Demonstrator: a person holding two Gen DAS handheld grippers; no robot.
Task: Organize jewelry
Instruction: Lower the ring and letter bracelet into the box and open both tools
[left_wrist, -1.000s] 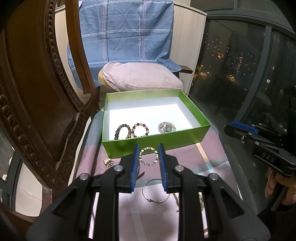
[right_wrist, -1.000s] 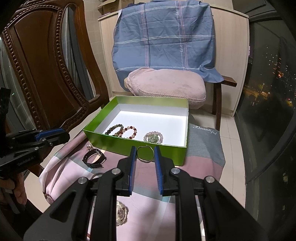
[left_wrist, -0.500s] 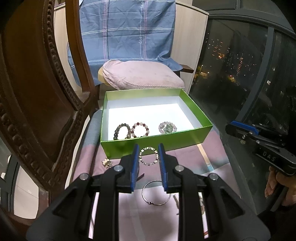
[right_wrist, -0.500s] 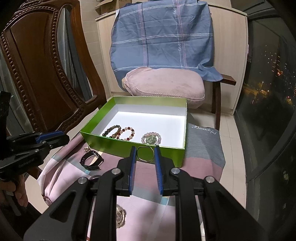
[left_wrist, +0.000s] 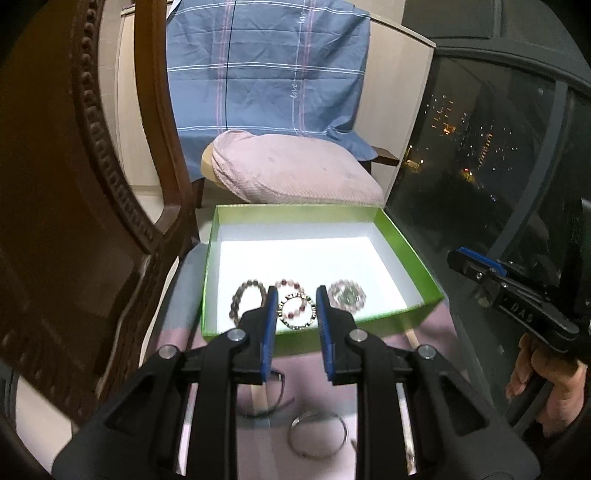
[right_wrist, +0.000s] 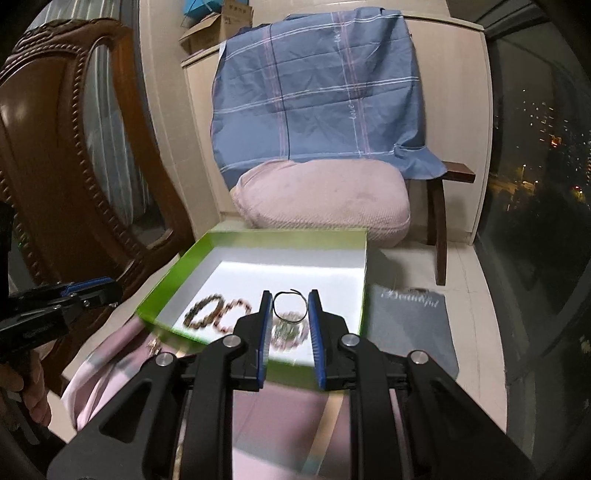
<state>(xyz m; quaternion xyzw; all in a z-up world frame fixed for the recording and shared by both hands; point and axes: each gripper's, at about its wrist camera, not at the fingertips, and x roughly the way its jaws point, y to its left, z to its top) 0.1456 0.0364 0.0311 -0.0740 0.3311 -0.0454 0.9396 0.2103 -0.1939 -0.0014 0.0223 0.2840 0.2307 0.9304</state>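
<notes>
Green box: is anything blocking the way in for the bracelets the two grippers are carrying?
Nothing visible. The green box is open-topped, and the beaded bracelet in the left gripper and thin bangle in the right gripper already appear above its front wall.

A shallow cardboard box (left_wrist: 408, 245), bright green outside and white inside, is sitting on a soft cloth (right_wrist: 280, 417) showing pink and grey blocks with pale stripes. A blue cotton sheet (right_wrist: 317, 96) is showing a plaid of white and pink lines. Below it a dusty pink ribbed cushion (right_wrist: 325, 201) is lying. The carved wooden chair back (left_wrist: 66, 206) is glowing dark reddish brown. Both black plastic grippers are wearing blue pads (left_wrist: 268, 328).
</notes>
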